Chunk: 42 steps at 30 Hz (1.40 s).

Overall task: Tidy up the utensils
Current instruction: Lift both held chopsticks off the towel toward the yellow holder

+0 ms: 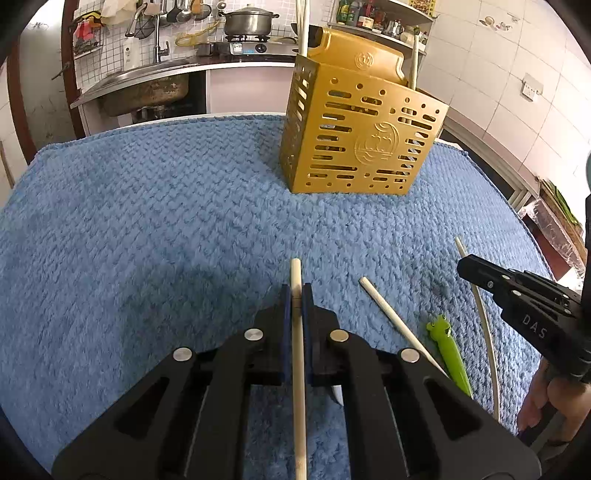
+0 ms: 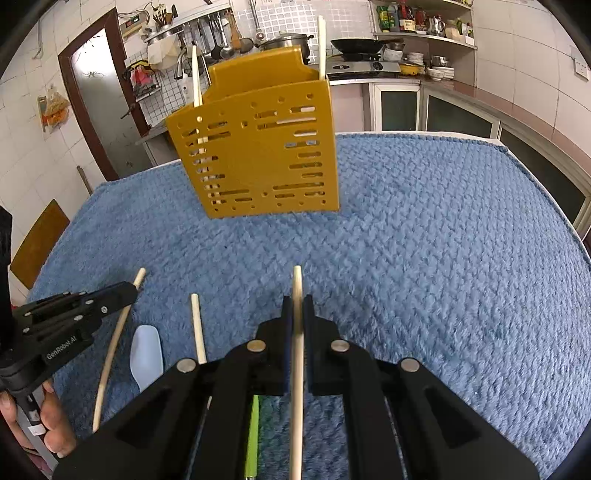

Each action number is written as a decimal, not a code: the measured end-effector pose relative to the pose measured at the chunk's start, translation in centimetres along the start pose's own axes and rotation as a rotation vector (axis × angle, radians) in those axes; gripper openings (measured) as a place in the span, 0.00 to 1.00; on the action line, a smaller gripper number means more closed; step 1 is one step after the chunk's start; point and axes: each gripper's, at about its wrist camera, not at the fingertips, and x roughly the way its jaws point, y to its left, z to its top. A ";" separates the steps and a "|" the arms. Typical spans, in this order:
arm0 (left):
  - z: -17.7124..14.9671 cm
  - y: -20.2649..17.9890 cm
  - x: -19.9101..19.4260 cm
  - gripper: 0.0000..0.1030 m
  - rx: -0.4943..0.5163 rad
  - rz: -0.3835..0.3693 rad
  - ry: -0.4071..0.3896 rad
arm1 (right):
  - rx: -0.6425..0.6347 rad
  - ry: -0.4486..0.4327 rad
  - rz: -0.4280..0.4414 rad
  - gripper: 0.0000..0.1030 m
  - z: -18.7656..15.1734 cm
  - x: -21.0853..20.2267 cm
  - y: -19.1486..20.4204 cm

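Observation:
A gold slotted utensil holder (image 1: 354, 136) stands on the blue towel (image 1: 147, 221), with white chopsticks upright in it; it also shows in the right wrist view (image 2: 258, 155). My left gripper (image 1: 296, 291) is shut on a cream chopstick (image 1: 298, 369). My right gripper (image 2: 297, 302) is shut on another cream chopstick (image 2: 297, 369). The right gripper shows at the right edge of the left wrist view (image 1: 465, 264); the left gripper shows at the left of the right wrist view (image 2: 129, 290). A loose chopstick (image 1: 399, 325), a green frog-shaped utensil (image 1: 448, 350) and a white spoon (image 2: 147, 356) lie on the towel between the grippers.
The towel (image 2: 443, 258) covers the whole table. Behind it are a kitchen counter with a sink (image 1: 147, 88), a stove with a pot (image 1: 249, 22), and shelves of bottles (image 2: 417, 18). A brown door (image 2: 99, 92) is at the left.

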 end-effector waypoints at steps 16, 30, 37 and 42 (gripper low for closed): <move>-0.8 -0.7 0.8 0.00 0.038 0.023 0.036 | 0.026 0.001 -0.008 0.06 -1.6 1.6 -0.8; -0.5 -1.3 3.1 0.00 0.064 0.010 0.100 | 0.033 0.000 -0.002 0.06 -1.8 1.9 -1.1; -0.1 -1.0 3.1 0.00 0.023 -0.022 0.094 | 0.028 0.000 -0.008 0.06 -1.8 1.9 -0.9; 0.2 -0.9 1.2 0.00 0.010 -0.036 0.033 | 0.019 -0.017 -0.010 0.06 -1.6 1.3 -0.7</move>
